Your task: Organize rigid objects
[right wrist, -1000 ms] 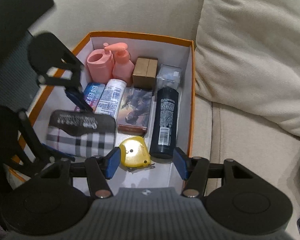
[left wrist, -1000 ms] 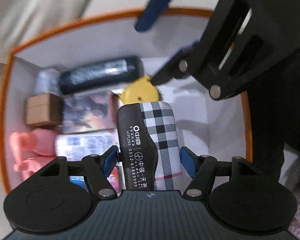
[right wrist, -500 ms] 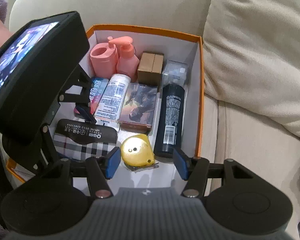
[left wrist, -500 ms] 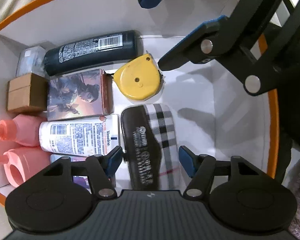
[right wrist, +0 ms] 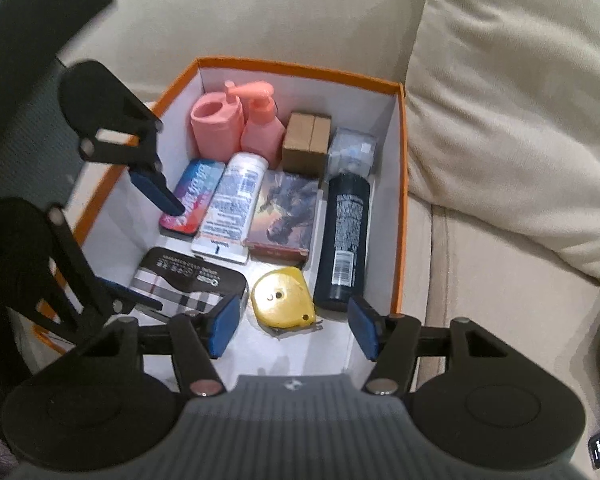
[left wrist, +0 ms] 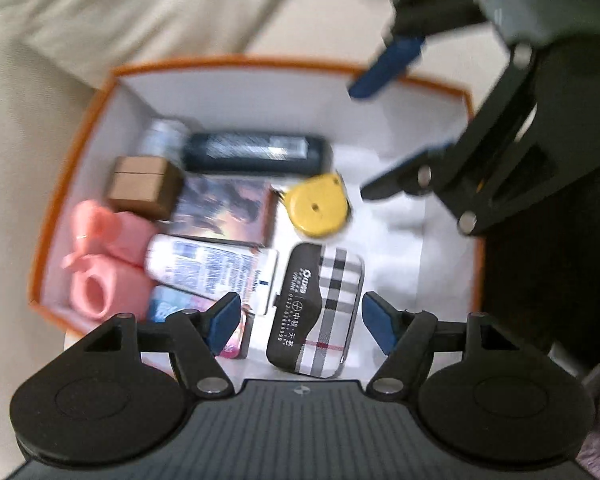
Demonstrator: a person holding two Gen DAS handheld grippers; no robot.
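Note:
An orange-rimmed white box [right wrist: 300,68] sits on a sofa and holds several items. A plaid case [left wrist: 332,304] [right wrist: 172,288] lies flat on its floor beside a yellow tape measure [left wrist: 318,210] [right wrist: 282,300]. My left gripper [left wrist: 300,322] [right wrist: 148,244] hovers above the case, its jaws opening, the pads clear of it. My right gripper [right wrist: 294,330] [left wrist: 392,124] hangs over the tape measure, jaws opening too, touching nothing. A dark bottle [right wrist: 344,240] lies along the right wall.
Further back in the box are a pink pump bottle [right wrist: 260,128], a pink cup [right wrist: 216,124], a brown carton [right wrist: 306,144], a white tube [right wrist: 230,208], a picture box [right wrist: 284,216] and a colourful tin [right wrist: 194,196]. A beige cushion [right wrist: 520,120] rises on the right.
The left gripper has lifted and pulled back from the box, leaving the plaid case flat on the floor. The right gripper has kept still.

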